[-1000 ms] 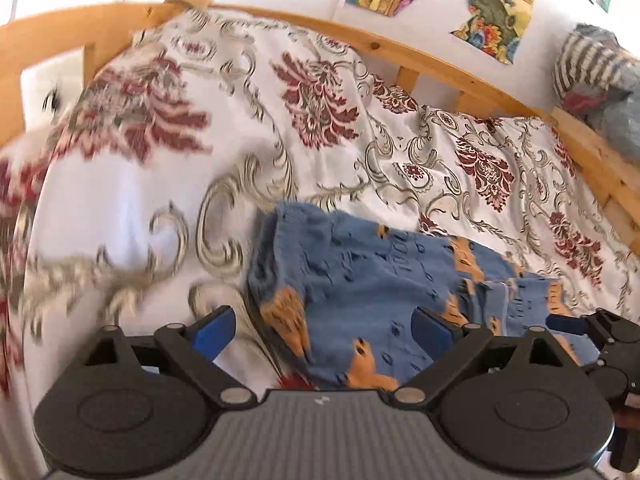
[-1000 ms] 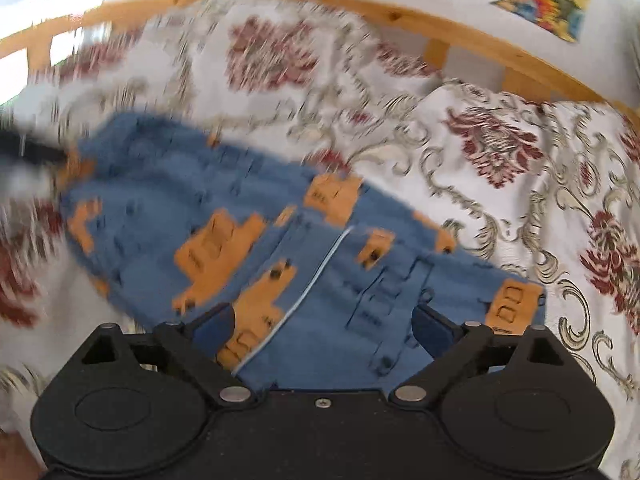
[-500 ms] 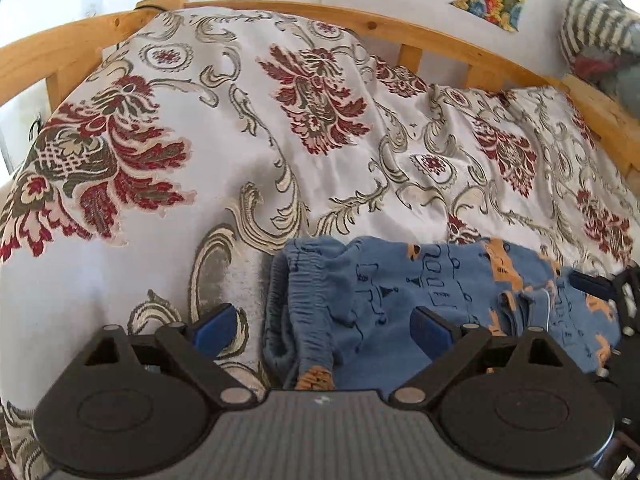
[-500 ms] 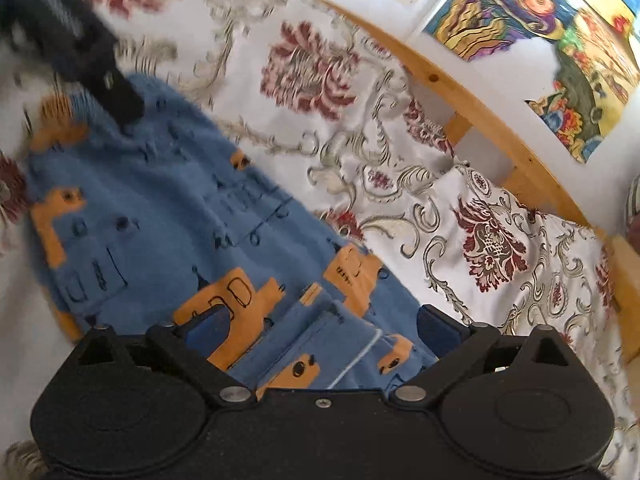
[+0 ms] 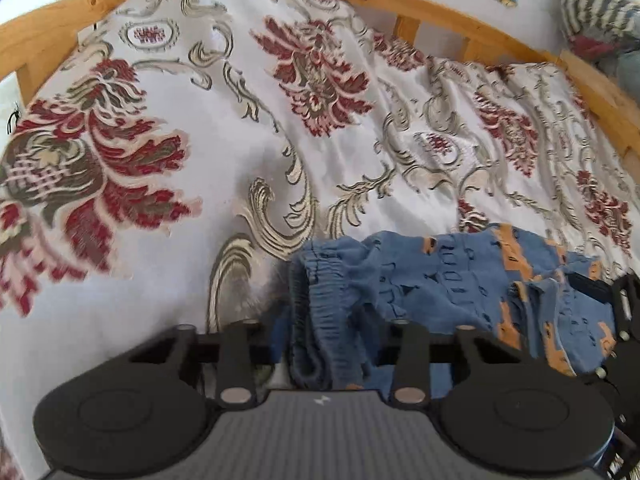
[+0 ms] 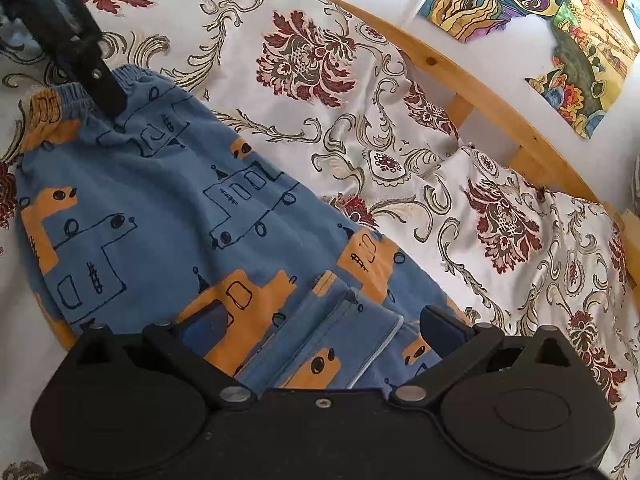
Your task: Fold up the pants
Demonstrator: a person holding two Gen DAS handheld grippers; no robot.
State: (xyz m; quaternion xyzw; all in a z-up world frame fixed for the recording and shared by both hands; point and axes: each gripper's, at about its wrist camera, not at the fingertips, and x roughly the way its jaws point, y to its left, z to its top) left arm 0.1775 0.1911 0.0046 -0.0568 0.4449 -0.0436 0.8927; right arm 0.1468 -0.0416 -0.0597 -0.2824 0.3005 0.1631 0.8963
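Blue pants (image 6: 160, 200) with orange vehicle prints lie flat on the flowered bedspread (image 6: 320, 92). In the left wrist view the elastic waistband (image 5: 320, 300) is bunched up between the fingers of my left gripper (image 5: 324, 336), which is shut on it. From the right wrist view the left gripper (image 6: 80, 40) shows as a dark arm pressing on the waistband at the upper left. My right gripper (image 6: 324, 328) stands open over the leg cuffs (image 6: 332, 344), a finger on each side. The right gripper (image 5: 616, 320) also shows at the right edge of the left wrist view.
A wooden bed frame (image 5: 440, 12) runs round the far side of the bedspread (image 5: 280, 140). A striped bundle of cloth (image 5: 600, 8) sits beyond the rail at the right. Colourful pictures (image 6: 500, 0) hang on the white wall. The bedspread is wrinkled near the frame.
My left gripper's fingers have closed from wide open onto the waistband and bunched it up. My right gripper has stayed open over the cuffs, with the pants now spread flatter.
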